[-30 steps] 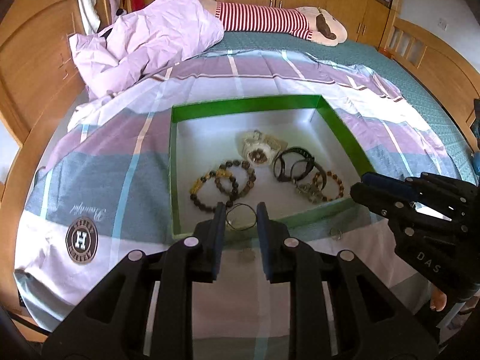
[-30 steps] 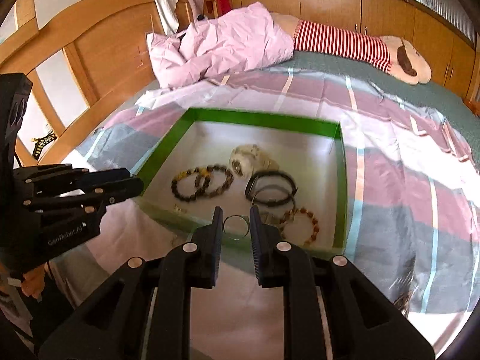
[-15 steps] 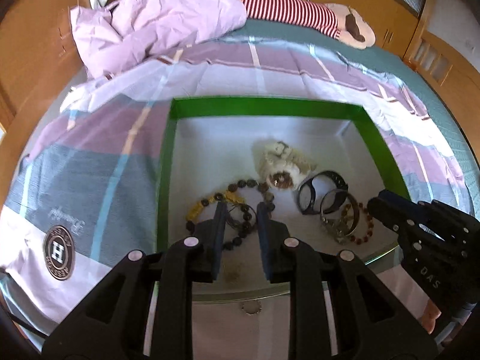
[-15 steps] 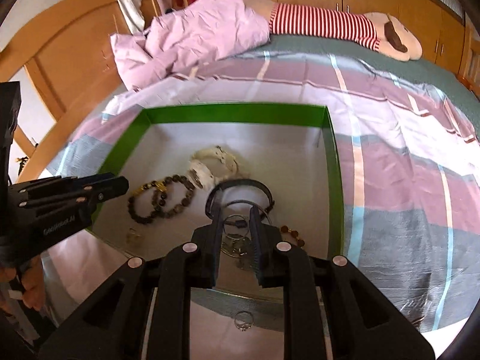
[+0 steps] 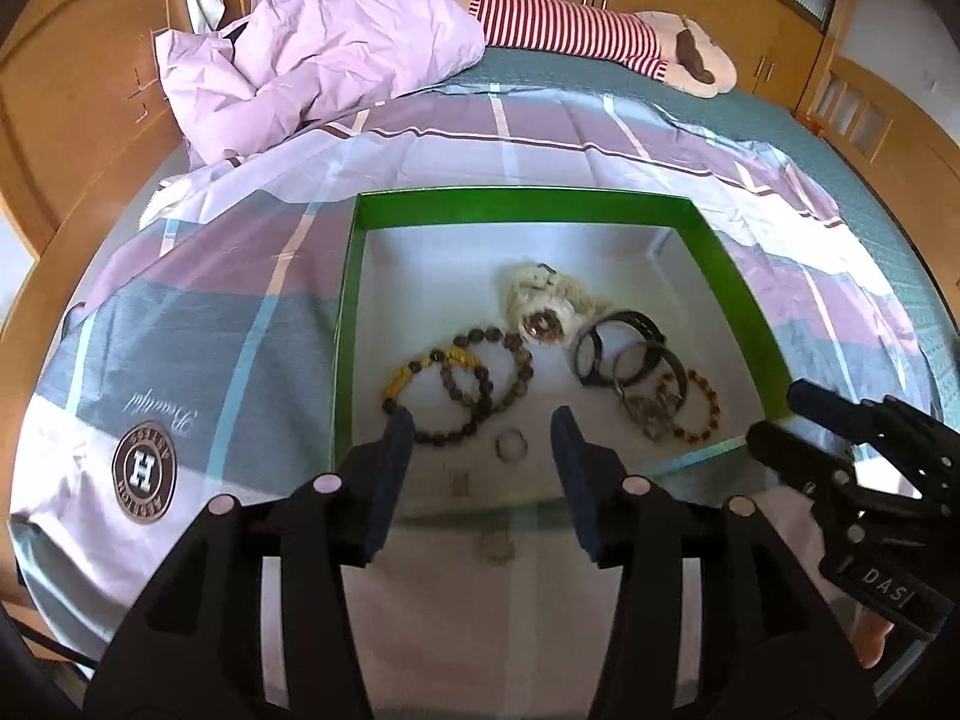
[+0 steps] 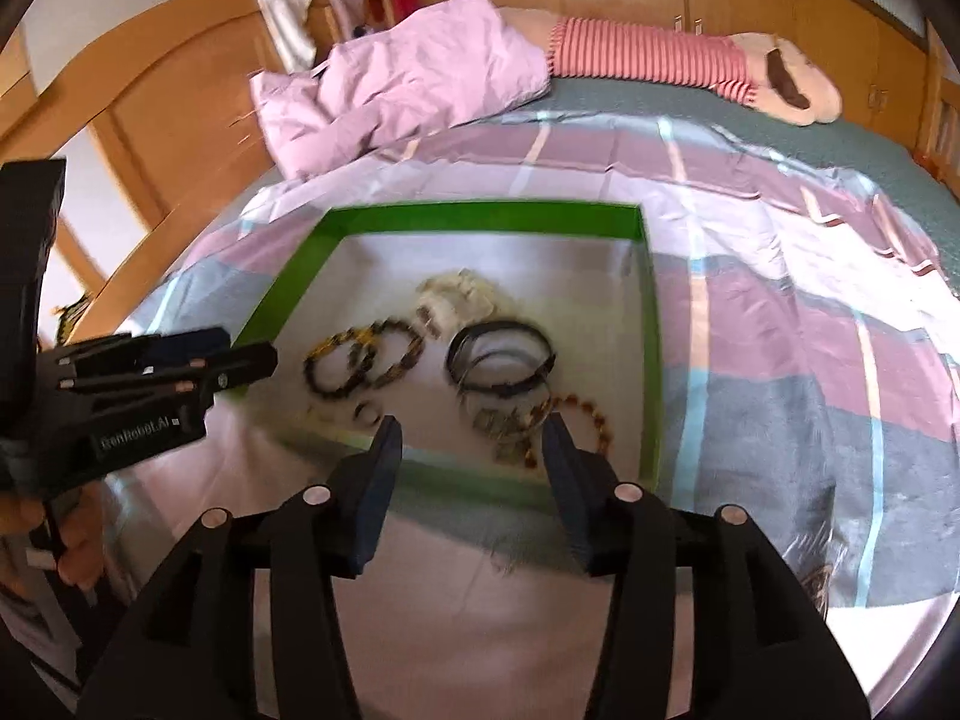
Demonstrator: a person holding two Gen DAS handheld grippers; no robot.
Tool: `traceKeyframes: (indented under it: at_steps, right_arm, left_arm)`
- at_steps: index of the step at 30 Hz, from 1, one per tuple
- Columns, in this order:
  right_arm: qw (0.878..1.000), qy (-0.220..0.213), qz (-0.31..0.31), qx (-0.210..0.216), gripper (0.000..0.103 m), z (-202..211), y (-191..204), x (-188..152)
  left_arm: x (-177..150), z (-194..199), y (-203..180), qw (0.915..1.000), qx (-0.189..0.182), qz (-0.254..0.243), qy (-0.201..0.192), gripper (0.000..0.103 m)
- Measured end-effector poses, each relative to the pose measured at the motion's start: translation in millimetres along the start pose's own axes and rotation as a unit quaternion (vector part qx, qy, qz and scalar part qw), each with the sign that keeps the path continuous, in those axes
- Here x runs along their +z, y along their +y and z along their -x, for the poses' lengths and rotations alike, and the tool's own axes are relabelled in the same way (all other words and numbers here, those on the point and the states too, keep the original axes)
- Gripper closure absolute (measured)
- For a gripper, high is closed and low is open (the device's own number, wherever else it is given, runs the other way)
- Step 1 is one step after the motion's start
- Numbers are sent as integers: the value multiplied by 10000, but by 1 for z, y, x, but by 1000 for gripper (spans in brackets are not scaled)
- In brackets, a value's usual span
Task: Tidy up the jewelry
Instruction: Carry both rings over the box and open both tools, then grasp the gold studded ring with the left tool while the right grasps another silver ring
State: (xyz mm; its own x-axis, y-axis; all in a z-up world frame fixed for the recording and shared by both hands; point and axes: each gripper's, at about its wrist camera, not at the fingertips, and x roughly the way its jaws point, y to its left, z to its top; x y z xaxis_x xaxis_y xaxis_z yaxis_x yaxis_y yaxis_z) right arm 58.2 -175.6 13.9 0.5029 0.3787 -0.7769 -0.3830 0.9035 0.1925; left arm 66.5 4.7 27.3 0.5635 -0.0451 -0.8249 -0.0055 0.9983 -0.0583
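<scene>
A: From the left wrist we see our left gripper [image 5: 483, 438] over the near edge of the green box [image 5: 744, 306] on the bed [image 5: 198, 324]. Its jaws are opening and grip nothing; a small ring [image 5: 511, 445] lies on the box floor between and just beyond the fingertips.

B: Behind it we see beaded bracelets [image 5: 462, 384], a pale watch [image 5: 543, 309] and dark bangles [image 5: 624, 348]. The right gripper [image 5: 798, 414] shows at the right edge.

A: From the right wrist, blurred, our right gripper [image 6: 474, 441] hangs over the near wall of the box [image 6: 651, 324], jaws opening with nothing pressed between them.

B: We see the jewellery pile [image 6: 510, 414] just past its tips, bangles [image 6: 501, 360] behind, bracelets [image 6: 360, 363] left. The left gripper [image 6: 234, 360] reaches in from the left.
</scene>
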Motion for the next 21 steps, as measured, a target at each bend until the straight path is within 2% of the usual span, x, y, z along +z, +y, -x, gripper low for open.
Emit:
traceKeyframes:
  at_steps: [5, 9, 14, 18, 21]
  right_arm:
    - [9981, 606, 89, 23, 54, -14, 7, -20]
    - [9946, 958, 156, -368, 54, -33, 8, -31]
    - [9879, 1190, 266, -958, 54, -60, 5, -42]
    - [9862, 1256, 251, -1050, 54, -81, 3, -45]
    - [9871, 1100, 404, -1092, 54, -82, 7, -44]
  left_arm:
    - [-24, 21, -10, 9995, -204, -249, -23, 52]
    - [-43, 7, -19, 9981, -156, -468, 358, 49]
    - [-50, -19, -8, 9957, -26, -208, 902, 43]
    - [-53, -31, 6, 9925, -126, 156, 1209, 39]
    - [-55, -35, 7, 9923, -29, 140, 1229, 36]
